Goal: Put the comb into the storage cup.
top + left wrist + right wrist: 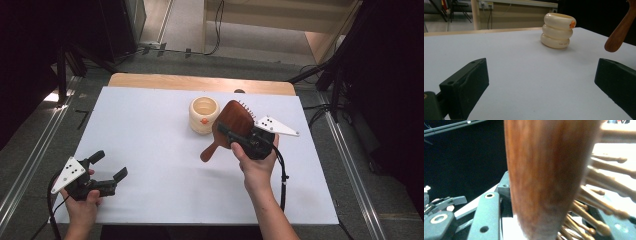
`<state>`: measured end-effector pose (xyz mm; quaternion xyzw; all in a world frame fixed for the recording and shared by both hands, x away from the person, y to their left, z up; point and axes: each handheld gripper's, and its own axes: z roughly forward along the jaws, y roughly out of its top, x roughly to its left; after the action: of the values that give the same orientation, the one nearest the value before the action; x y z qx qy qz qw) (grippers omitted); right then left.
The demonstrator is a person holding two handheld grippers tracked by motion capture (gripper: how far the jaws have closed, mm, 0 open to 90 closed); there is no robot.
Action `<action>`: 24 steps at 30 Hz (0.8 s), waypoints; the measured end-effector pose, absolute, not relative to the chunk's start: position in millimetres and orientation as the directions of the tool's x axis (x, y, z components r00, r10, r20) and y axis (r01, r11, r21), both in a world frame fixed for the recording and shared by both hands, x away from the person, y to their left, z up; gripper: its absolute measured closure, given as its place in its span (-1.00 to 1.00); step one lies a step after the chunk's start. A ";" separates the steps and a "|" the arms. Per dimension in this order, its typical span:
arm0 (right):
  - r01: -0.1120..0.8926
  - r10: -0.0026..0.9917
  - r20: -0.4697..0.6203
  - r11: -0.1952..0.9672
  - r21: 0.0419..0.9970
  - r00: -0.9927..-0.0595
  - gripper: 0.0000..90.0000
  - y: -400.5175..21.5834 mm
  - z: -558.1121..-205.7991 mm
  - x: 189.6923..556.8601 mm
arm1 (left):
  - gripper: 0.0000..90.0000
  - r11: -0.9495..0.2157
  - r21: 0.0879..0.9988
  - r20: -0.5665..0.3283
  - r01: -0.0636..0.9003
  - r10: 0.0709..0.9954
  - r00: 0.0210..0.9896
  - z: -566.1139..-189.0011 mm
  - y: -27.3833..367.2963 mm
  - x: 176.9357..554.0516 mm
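My right tongs (234, 134) pinch the wooden hairbrush (231, 125) by its head, holding it above the desk (150, 130) just beside the cream cup (204, 115), on the cup's right in the high view. The brush's handle slants down and away from the cup, its tip hanging over the desk. In the right gripper view the brown back of the brush sits between the jaws, with its wooden bristles pointing off to one side. My left tongs (110, 166) rest low, well apart from the cup at the near left of the desk, jaws spread wide with nothing between them.
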<state>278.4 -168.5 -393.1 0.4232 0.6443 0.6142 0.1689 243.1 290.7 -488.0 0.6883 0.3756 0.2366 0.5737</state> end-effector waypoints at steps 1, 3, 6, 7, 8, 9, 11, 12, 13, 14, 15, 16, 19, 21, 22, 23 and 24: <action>0.338 0.752 0.304 -0.115 0.934 -0.584 0.12 -168.1 -391.4 278.9 | -1.00 -0.057 0.968 -0.107 0.245 0.789 0.606 -488.0 290.9 243.0; 0.331 0.753 0.299 -0.114 0.937 -0.586 0.12 -167.7 -388.3 280.9 | -1.00 -0.058 0.968 -0.105 0.244 0.791 0.603 -488.0 291.1 242.8; 0.325 0.755 0.297 -0.118 0.938 -0.584 0.12 -167.1 -383.8 283.6 | -1.00 -0.059 0.968 -0.102 0.242 0.793 0.601 -487.9 290.8 242.5; 0.324 0.754 0.299 -0.121 0.938 -0.585 0.12 -167.1 -382.6 284.5 | -1.00 -0.059 0.969 -0.102 0.242 0.793 0.601 -488.0 290.8 242.5; 0.322 0.754 0.300 -0.123 0.939 -0.585 0.12 -167.1 -381.4 285.5 | -1.00 -0.057 0.969 -0.102 0.240 0.792 0.602 -488.0 290.9 242.5; 0.321 0.754 0.301 -0.126 0.939 -0.584 0.12 -167.0 -380.1 286.4 | -1.00 -0.056 0.969 -0.104 0.241 0.791 0.603 -488.0 291.1 242.6; 0.317 0.754 0.298 -0.126 0.940 -0.585 0.12 -167.0 -377.5 288.3 | -1.00 -0.055 0.968 -0.107 0.243 0.790 0.603 -488.1 291.5 243.0; 0.317 0.755 0.300 -0.128 0.940 -0.583 0.12 -167.2 -376.1 289.2 | -1.00 -0.053 0.969 -0.108 0.242 0.790 0.604 -488.0 291.8 243.0; 0.315 0.756 0.297 -0.126 0.941 -0.584 0.12 -167.6 -374.9 290.3 | -1.00 -0.050 0.969 -0.110 0.242 0.789 0.604 -488.1 292.0 243.0; 0.313 0.757 0.294 -0.124 0.942 -0.584 0.12 -167.9 -373.7 291.5 | -1.00 -0.051 0.969 -0.110 0.243 0.789 0.604 -488.2 292.3 243.1; 0.310 0.760 0.290 -0.123 0.943 -0.582 0.12 -168.2 -372.5 292.7 | -1.00 -0.048 0.969 -0.112 0.242 0.788 0.605 -488.1 292.5 243.1; 0.309 0.762 0.288 -0.122 0.943 -0.580 0.12 -168.6 -371.3 293.9 | -1.00 -0.047 0.969 -0.113 0.242 0.788 0.605 -488.1 292.7 243.0; 0.309 0.764 0.289 -0.123 0.943 -0.577 0.12 -169.0 -367.3 296.9 | -1.00 -0.048 0.969 -0.111 0.243 0.795 0.597 -488.2 292.5 243.1; 0.301 0.767 0.282 -0.121 0.946 -0.576 0.12 -169.0 -364.3 298.8 | -1.00 -0.048 0.969 -0.112 0.243 0.791 0.601 -488.3 292.7 243.1; 0.301 0.767 0.282 -0.122 0.946 -0.577 0.12 -169.2 -362.7 299.6 | -1.00 -0.045 0.969 -0.114 0.244 0.791 0.601 -488.4 292.8 243.1; 0.301 0.767 0.285 -0.125 0.945 -0.575 0.12 -169.0 -361.3 300.4 | -1.00 -0.044 0.969 -0.115 0.244 0.791 0.600 -488.3 293.0 243.1; 0.301 0.768 0.283 -0.124 0.946 -0.575 0.12 -168.8 -359.8 301.2 | -1.00 -0.042 0.969 -0.117 0.244 0.790 0.602 -488.4 293.2 243.1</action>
<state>301.2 -168.8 -359.8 0.4210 0.6347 0.6202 0.1881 243.1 293.2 -488.4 0.6823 0.3787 0.2355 0.5793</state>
